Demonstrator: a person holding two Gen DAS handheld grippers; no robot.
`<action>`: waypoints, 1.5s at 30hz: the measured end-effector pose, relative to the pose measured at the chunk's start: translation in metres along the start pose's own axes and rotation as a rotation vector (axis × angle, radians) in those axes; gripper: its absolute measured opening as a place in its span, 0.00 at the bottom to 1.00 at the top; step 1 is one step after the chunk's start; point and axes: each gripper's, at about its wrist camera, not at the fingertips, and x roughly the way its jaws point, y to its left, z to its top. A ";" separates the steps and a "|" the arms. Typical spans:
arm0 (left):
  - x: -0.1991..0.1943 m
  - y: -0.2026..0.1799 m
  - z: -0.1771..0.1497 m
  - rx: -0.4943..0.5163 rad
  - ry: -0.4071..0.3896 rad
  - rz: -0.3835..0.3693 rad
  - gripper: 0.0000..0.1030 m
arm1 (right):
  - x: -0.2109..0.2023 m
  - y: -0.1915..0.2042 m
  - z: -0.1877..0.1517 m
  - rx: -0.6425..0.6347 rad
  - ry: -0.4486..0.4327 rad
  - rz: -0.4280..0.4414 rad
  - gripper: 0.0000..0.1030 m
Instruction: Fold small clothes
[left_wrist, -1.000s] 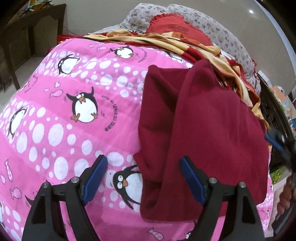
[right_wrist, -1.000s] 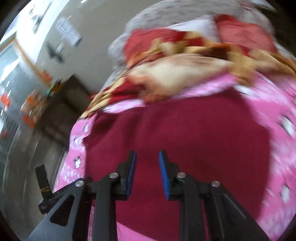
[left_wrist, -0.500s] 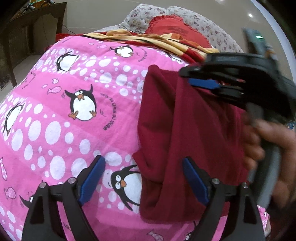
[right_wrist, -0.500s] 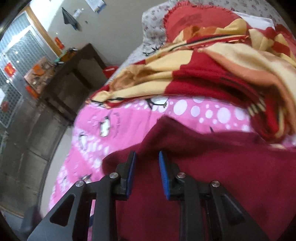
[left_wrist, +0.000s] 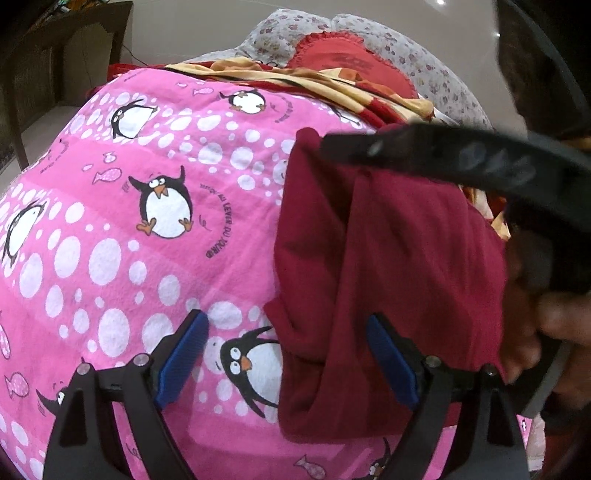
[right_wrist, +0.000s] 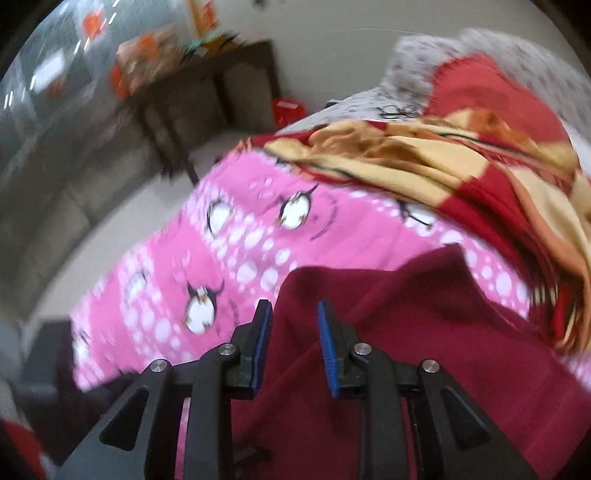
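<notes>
- The left hand-held gripper (left_wrist: 286, 360) has its blue-padded jaws spread wide, low over the bed.
- A maroon garment (left_wrist: 388, 277) lies partly folded on a pink penguin-print blanket (left_wrist: 129, 221).
- The right hand-held gripper (left_wrist: 332, 147) reaches across to the garment's far edge; its jaw state cannot be told.
- A red-and-yellow blanket (left_wrist: 332, 88) lies bunched beyond.

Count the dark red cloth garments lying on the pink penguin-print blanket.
1. The dark red cloth garment lies on the right side of the pink penguin-print blanket; another could be hidden off-frame.
</notes>
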 end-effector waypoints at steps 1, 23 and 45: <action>0.000 0.000 0.000 -0.002 0.001 -0.001 0.88 | 0.009 0.000 0.001 -0.007 0.023 -0.011 0.53; 0.005 -0.002 0.002 0.009 0.006 0.007 0.90 | -0.020 -0.049 -0.015 0.319 -0.071 0.007 0.46; 0.008 -0.003 0.007 -0.041 -0.037 -0.056 0.82 | -0.035 -0.074 -0.028 0.459 -0.026 0.146 0.83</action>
